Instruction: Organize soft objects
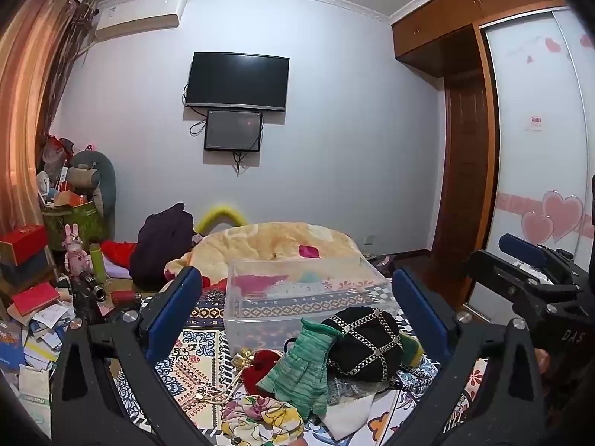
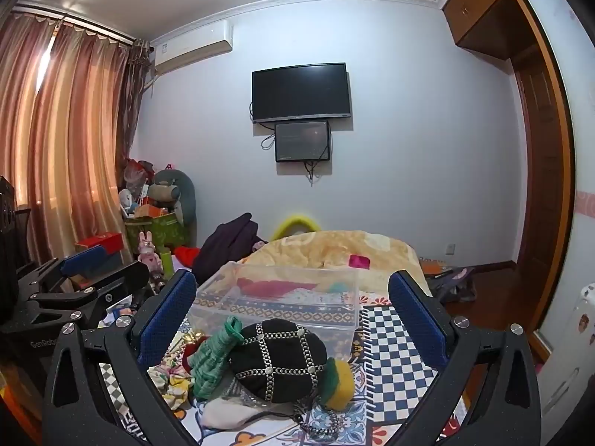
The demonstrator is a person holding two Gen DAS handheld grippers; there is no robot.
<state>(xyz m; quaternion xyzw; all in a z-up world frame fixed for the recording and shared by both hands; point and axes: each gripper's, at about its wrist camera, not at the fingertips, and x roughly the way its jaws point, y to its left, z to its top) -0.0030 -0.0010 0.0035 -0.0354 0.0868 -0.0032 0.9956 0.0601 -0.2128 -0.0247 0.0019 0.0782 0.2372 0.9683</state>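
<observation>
A pile of soft things lies on the patterned bedspread: a green knitted glove [image 1: 303,371] [image 2: 214,360], a black quilted cap with silver chains [image 1: 366,345] [image 2: 279,360], a red pouch [image 1: 260,369], a floral scrunchie [image 1: 260,420] [image 2: 173,379], a yellow-green pom-pom [image 2: 336,381] and white cloth [image 1: 349,414]. Behind it stands a clear plastic box [image 1: 297,297] [image 2: 282,304]. My left gripper [image 1: 297,308] is open and empty above the pile. My right gripper [image 2: 292,312] is open and empty too, and shows at the right edge of the left wrist view [image 1: 528,271].
A yellow blanket [image 1: 275,241] and a dark garment [image 1: 160,245] lie further up the bed. Cluttered boxes, books and toys [image 1: 48,278] fill the left side. A wardrobe [image 1: 539,148] stands right, a TV [image 1: 238,81] hangs on the far wall.
</observation>
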